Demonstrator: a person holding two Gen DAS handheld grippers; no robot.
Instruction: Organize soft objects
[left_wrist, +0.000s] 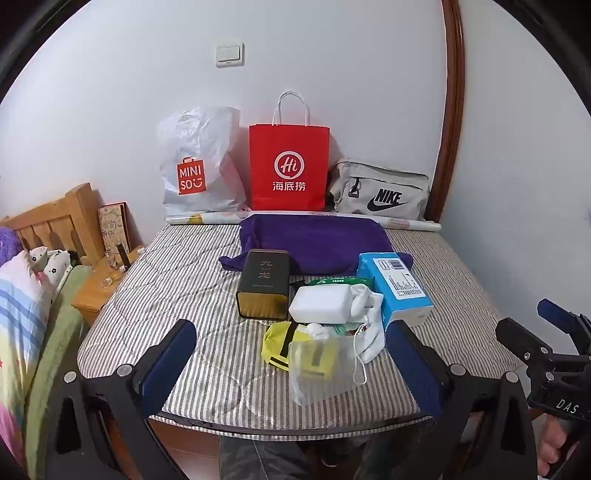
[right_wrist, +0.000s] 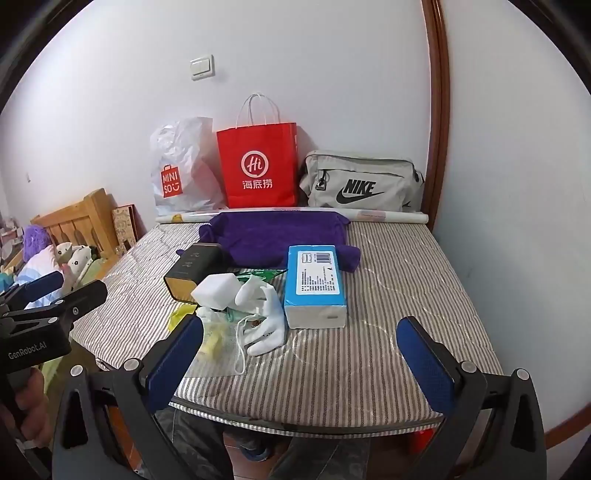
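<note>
Hovering open left gripper (left_wrist: 291, 354) just before white sock (left_wrist: 369, 332), right gripper (right_wrist: 301, 354) open beside

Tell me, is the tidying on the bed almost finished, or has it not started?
It looks barely started. Nothing seems put away yet: the white socks, purple towel, blue tissue pack and white sponge lie jumbled on the striped mattress. Both claws, left and right, are open and empty. Left to do: nearly everything, perhaps into the red bag.

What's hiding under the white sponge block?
Under the white block a green packet pokes out, with a white sock beside it. How far the packet reaches underneath is covered.
</note>
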